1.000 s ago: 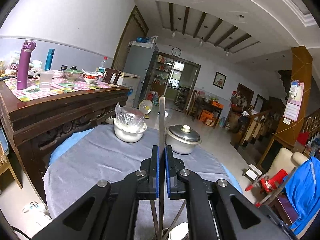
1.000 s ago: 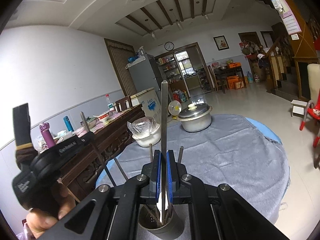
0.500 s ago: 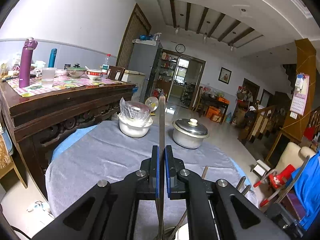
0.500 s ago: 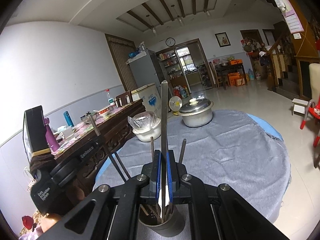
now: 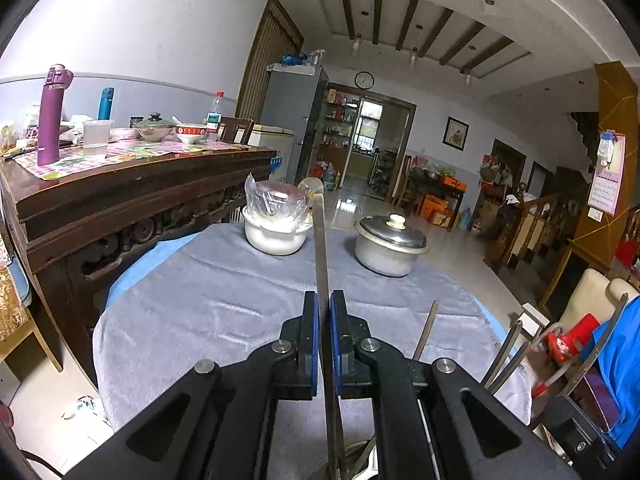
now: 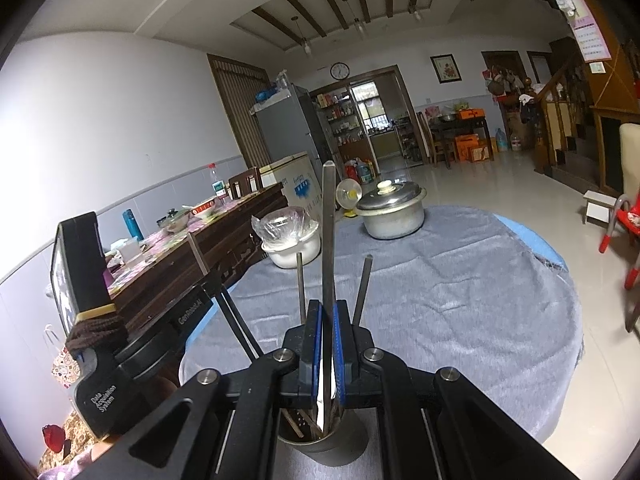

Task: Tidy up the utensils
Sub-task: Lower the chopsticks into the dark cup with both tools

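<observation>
My left gripper (image 5: 324,304) is shut on a flat metal utensil handle (image 5: 320,248) that stands upright between its blue pads. My right gripper (image 6: 327,316) is shut on another metal utensil handle (image 6: 329,232), whose lower end is down in a metal utensil cup (image 6: 334,446) just below the fingers. Several other metal handles (image 6: 362,288) stick up out of that cup. The left gripper (image 6: 96,360) shows at the left of the right wrist view, beside the cup. Other handles (image 5: 426,330) show at the lower right of the left wrist view.
A round table with a grey cloth (image 6: 460,288) carries a white bowl covered in plastic (image 5: 276,224) and a lidded metal pot (image 5: 390,246) at its far side. A dark wooden sideboard (image 5: 120,200) with bottles and dishes stands left. A red chair (image 6: 624,236) is right.
Both grippers have lowered slightly with their utensils. The left gripper has drawn nearer the cup, and more handles have come into the left wrist view at lower right.
</observation>
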### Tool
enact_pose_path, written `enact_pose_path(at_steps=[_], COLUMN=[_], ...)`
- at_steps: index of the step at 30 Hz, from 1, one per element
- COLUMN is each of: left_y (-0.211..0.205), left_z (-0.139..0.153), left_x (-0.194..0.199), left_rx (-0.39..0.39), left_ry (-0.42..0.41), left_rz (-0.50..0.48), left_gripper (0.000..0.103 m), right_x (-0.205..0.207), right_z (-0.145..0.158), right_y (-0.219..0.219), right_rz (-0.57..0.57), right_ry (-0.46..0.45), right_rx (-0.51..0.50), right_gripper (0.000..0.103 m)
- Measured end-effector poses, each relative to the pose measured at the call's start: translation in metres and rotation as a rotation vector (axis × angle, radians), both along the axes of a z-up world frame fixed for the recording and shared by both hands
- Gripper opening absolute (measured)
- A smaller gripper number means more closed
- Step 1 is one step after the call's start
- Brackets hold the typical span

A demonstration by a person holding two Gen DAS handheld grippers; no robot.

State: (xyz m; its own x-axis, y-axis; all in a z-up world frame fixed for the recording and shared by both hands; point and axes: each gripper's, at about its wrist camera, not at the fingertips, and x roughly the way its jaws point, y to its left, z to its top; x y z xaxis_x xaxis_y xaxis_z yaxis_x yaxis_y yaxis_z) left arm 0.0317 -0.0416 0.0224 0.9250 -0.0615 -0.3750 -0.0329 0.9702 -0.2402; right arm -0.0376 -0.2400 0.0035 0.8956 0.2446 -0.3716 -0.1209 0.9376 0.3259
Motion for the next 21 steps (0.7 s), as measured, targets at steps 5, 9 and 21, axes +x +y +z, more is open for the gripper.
enact_pose_path(at_steps=[5, 9, 21], left_y=[-0.001, -0.001, 0.004], left_z=[-0.004, -0.008, -0.020], left_x=[0.001, 0.003, 0.008], left_rx=[0.008, 0.010, -0.008], left_ry=[0.010, 0.027, 0.085], left_rz=[-0.005, -0.009, -0.048], left_gripper=[0.006, 0.006, 0.007], right_x=[0.003, 0.005, 0.013], right_z=[-0.004, -0.007, -0.017], right_y=[0.002, 0.006, 0.021], right_rz=[0.003, 0.011, 0.059], right_ry=[0.016, 0.031, 0.073], right_rx=[-0.007, -0.014, -0.045], right_gripper=[0.006, 0.006, 0.006])
